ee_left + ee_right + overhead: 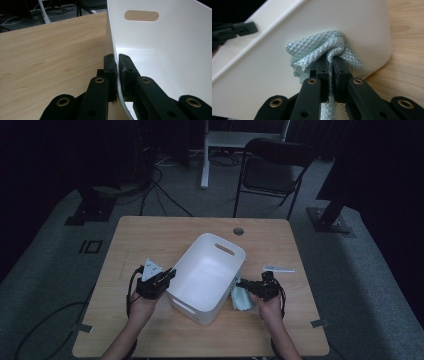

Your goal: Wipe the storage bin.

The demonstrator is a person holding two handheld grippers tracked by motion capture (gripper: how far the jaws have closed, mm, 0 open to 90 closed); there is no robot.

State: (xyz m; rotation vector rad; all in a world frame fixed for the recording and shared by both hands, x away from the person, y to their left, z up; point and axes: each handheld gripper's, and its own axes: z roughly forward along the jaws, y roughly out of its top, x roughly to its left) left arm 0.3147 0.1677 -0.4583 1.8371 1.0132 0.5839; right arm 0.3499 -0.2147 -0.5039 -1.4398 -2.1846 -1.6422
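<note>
Black jaws up close in the left gripper view: the left tool (117,65) is pinching the thin wall of the white tub (162,50), one jaw inside, one outside. Over on the other side, the right tool (331,65) is clamped on a bunched pale-blue cloth (322,45), pressed against the tub's outer wall. From the high view, the tub (207,272) sits mid-worktop (150,237), tilted, with the left tool (169,274) at its left rim and the right tool (242,284) and cloth (239,298) at its right
</note>
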